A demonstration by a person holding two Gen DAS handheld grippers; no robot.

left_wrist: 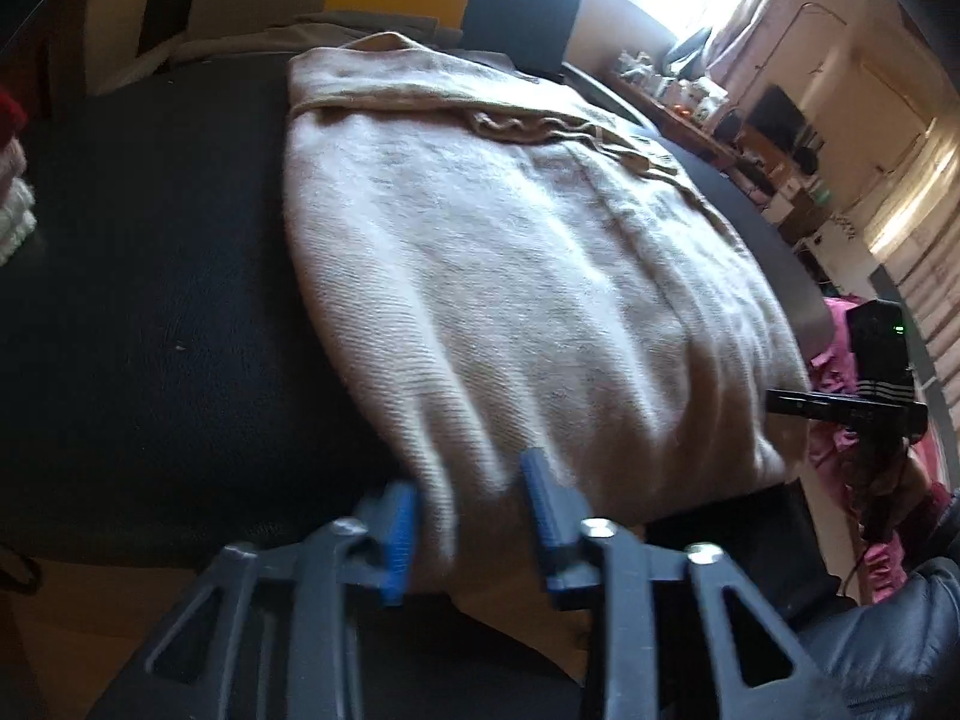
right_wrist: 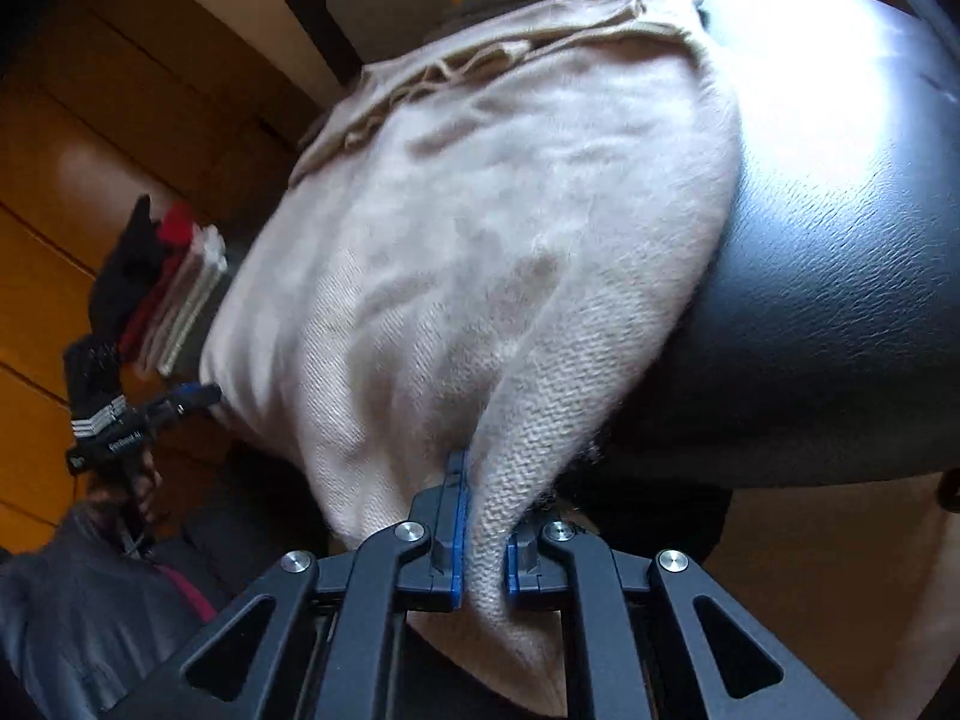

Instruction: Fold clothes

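Knitwear fills both frames: a beige sweater (left_wrist: 510, 276) spread over a black worktop (left_wrist: 150, 330). Right gripper (right_wrist: 483, 531) fingers pinch its near edge at lower centre; left gripper (left_wrist: 474, 531) fingers stand spread around the hem.

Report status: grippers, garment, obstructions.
Right gripper shut on sweater corner. Left gripper open, fingers astride near edge. Sweater flat on black table. Folded stack off to the side, nothing blocking.
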